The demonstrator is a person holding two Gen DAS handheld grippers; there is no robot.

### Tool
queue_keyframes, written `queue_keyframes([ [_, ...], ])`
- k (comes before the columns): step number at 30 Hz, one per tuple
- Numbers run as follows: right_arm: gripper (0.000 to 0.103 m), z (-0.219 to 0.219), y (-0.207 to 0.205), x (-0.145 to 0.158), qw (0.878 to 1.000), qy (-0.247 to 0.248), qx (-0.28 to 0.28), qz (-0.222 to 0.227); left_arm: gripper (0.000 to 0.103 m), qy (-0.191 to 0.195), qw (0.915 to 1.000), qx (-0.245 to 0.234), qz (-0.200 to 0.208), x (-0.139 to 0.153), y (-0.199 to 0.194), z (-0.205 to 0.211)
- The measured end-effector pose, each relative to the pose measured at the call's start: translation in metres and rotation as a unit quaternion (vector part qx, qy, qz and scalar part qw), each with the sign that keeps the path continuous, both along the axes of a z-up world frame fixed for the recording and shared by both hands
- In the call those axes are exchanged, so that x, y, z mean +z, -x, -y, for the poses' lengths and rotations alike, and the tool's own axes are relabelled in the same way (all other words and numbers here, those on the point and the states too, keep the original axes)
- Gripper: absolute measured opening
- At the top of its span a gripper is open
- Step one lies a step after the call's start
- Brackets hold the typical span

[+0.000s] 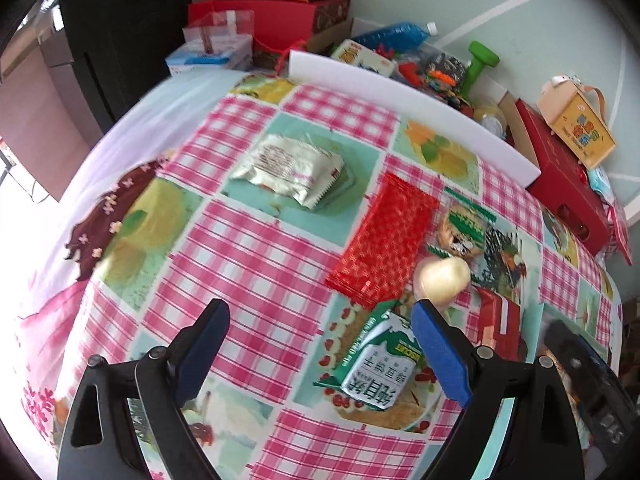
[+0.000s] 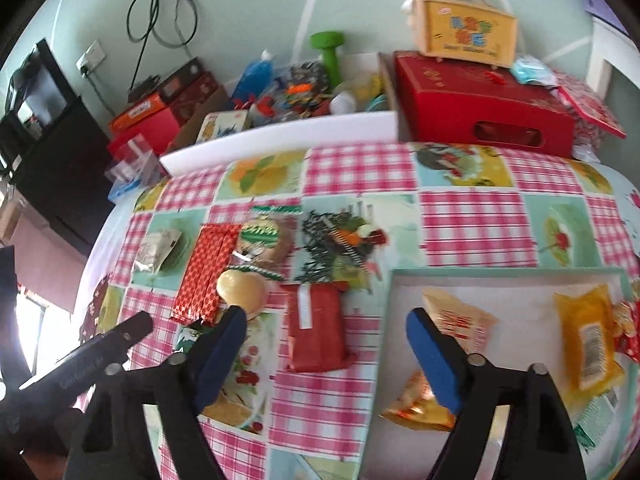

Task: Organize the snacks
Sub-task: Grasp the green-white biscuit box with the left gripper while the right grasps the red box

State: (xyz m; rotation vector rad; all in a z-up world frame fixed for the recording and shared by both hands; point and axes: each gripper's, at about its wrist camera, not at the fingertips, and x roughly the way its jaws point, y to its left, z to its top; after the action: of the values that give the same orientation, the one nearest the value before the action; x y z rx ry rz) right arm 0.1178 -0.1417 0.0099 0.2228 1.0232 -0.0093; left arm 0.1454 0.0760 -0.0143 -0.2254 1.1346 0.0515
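The left gripper point(image 1: 320, 354) is released, its jaws spread wide above the checked tablecloth point(image 1: 248, 248) with nothing between them; a green-and-white carton point(image 1: 376, 364) lies just inside its right finger. Beyond that finger lie a cream heart-shaped snack point(image 1: 442, 280), a red patterned packet point(image 1: 386, 240) and a green-labelled biscuit packet point(image 1: 464, 228), all close together; a silver pouch point(image 1: 292, 168) sits apart, further back. The right gripper point(image 2: 326, 354) is also released and holds nothing, with a dark red packet point(image 2: 318, 330) lying flat on the cloth between its fingers. To its right a pale tray point(image 2: 508, 280) holds an orange-white packet point(image 2: 460, 316), a yellow packet point(image 2: 588, 340) and a gold wrapper point(image 2: 416, 404). A white foam strip point(image 2: 280, 140) borders the far table edge; behind it stand a red box point(image 2: 480, 108), a green dumbbell point(image 2: 330, 50) and mixed clutter.
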Motion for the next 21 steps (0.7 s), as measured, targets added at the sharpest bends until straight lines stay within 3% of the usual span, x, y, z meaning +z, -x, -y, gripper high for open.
queue_keyframes([
  [4,0.069,-0.012,-0.012,-0.019,0.999,0.002,0.024,-0.027,0.092,0.026,0.9996,-0.006,-0.013,-0.009,-0.003,0.003],
  [12,0.064,-0.023,-0.030,-0.053,0.997,0.016,0.038,-0.071,0.092,0.037,0.9986,-0.018,-0.033,-0.023,-0.004,0.009],
  [15,0.056,-0.021,-0.034,-0.065,0.995,0.016,0.032,-0.089,0.092,0.036,0.9983,-0.027,-0.037,-0.026,-0.005,0.015],
  [21,0.045,-0.019,-0.028,-0.068,0.996,0.018,0.019,-0.086,0.091,0.033,0.9974,-0.045,-0.045,-0.033,-0.007,0.029],
])
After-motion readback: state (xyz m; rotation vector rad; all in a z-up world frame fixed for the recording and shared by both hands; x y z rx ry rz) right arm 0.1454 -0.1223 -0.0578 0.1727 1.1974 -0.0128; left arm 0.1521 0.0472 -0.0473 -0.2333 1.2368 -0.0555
